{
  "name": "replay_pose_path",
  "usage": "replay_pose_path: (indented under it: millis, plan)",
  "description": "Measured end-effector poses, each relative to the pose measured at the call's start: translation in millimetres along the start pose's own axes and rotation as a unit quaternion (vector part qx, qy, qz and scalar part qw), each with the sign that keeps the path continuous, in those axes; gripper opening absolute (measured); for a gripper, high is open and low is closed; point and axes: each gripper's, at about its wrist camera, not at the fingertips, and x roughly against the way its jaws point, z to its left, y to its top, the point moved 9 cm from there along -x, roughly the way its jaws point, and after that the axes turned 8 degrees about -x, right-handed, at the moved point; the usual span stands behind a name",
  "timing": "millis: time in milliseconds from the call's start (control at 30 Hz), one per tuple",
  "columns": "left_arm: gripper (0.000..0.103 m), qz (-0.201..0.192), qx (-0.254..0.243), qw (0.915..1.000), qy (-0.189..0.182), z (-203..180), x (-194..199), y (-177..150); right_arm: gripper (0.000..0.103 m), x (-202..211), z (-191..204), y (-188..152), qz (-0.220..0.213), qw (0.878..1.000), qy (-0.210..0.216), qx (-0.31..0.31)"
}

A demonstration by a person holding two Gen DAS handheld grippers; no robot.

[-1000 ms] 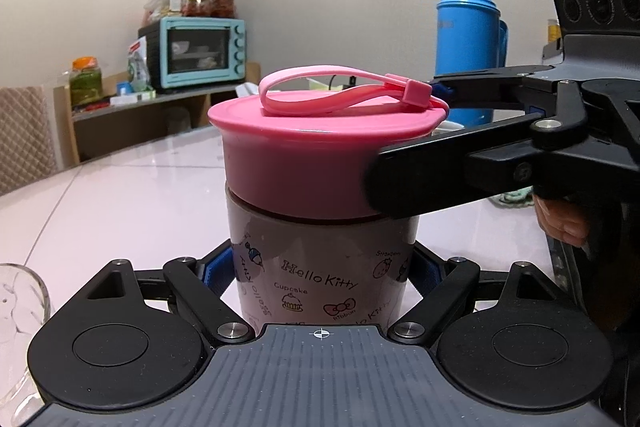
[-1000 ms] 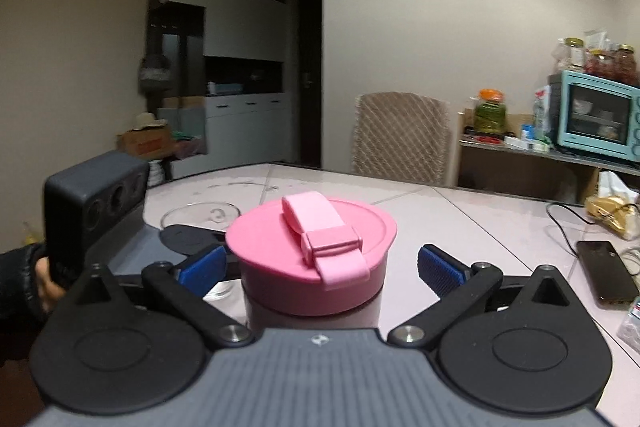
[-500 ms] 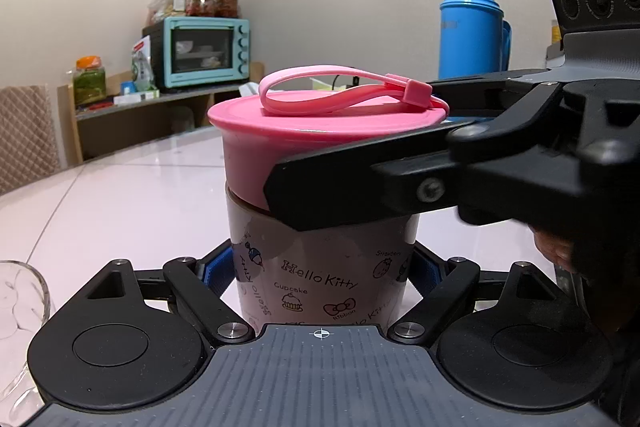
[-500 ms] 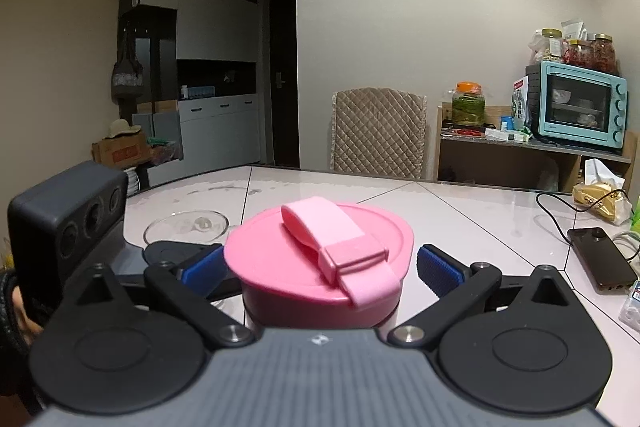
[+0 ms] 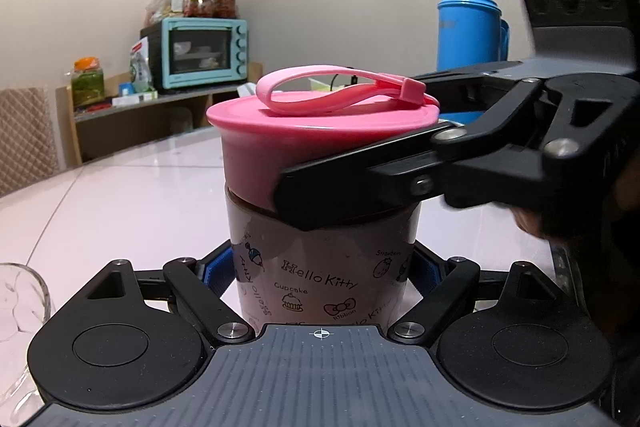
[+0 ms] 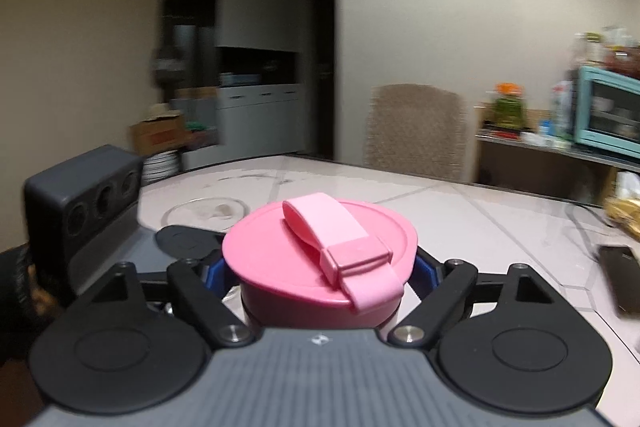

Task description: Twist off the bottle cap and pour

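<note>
The bottle (image 5: 324, 267), printed with cartoon motifs, stands upright on the desk (image 5: 120, 195). The left gripper (image 5: 320, 267) has its jaws clenched on the bottle body, blue pads pressed against both sides below the cap. The right gripper (image 6: 320, 267) has its jaws clamped around the pink cap (image 6: 320, 255), which carries a looped pink strap (image 6: 340, 247); in the left wrist view one of its fingers (image 5: 360, 187) crosses the cap's lower skirt at a slant. The step in hand appears to be loosening the cap. To do it well, hold the body rigid with the left gripper, keep the right grip level on the cap skirt and not on the strap, and rotate about the bottle's vertical axis without lifting until the thread releases. A tilted grip could slip or tip the bottle. A glass vessel (image 5: 20, 311) sits near the bottle, probably the pouring target. The desk is pale and glossy with tile-like seams. Beyond it stand a blue thermos (image 5: 468, 23), a teal toaster oven (image 5: 200, 51), and a padded chair (image 6: 416, 131).
</note>
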Motion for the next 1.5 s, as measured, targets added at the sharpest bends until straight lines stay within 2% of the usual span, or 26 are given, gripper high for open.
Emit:
replay_pose_path:
  millis: [100, 167, 300, 433, 533, 600, 633, 700, 933, 1100, 1233, 1500]
  plan:
    - [0.09, 0.0, -0.001, 1.0, -0.001, 0, 0, -1, 0.085, 0, -10, 2, 0.015, 0.996, 0.08, 0.027]
    - [0.09, 0.0, 0.0, 1.0, -0.002, 4, 1, 1, 0.085, 0, -18, 4, 0.026, 0.988, 0.143, 0.041]
    - [0.09, 0.001, -0.001, 1.0, -0.002, 7, 1, 2, 0.085, -1, -26, 8, 0.041, 0.968, 0.231, 0.086]
    - [0.09, 0.001, 0.001, 1.0, -0.003, 9, -2, 3, 0.085, -4, -31, 14, 0.06, 0.952, 0.284, 0.095]
    - [0.09, 0.001, 0.0, 1.0, -0.003, 12, -4, 4, 0.085, -2, -31, 17, 0.066, 0.948, 0.296, 0.101]
    - [0.09, 0.001, 0.001, 1.0, -0.003, 12, -5, 4, 0.087, 0, -29, 16, 0.065, 0.948, 0.293, 0.103]
    - [0.09, 0.001, 0.001, 1.0, -0.003, 11, -6, 4, 0.095, 0, -29, 15, 0.065, 0.95, 0.286, 0.103]
    - [0.09, 0.001, 0.0, 1.0, -0.003, 10, -4, 3, 0.1, 1, -30, 12, 0.065, 0.955, 0.272, 0.102]
    - [0.09, 0.001, 0.0, 1.0, -0.002, 6, -5, 2, 0.101, 18, -35, 8, 0.04, 0.974, 0.206, 0.083]
    - [0.09, 0.003, 0.005, 1.0, 0.001, 5, -5, 2, 0.103, 27, -27, 5, 0.024, 0.988, 0.135, 0.065]
    - [0.09, 0.004, 0.009, 0.9999, 0.007, 3, -5, 2, 0.103, 36, -19, 2, 0.008, 0.997, 0.062, 0.036]
    - [0.09, 0.006, 0.013, 0.9997, 0.019, 2, -5, 5, 0.103, 35, 6, -4, -0.014, 1.0, -0.01, 0.009]
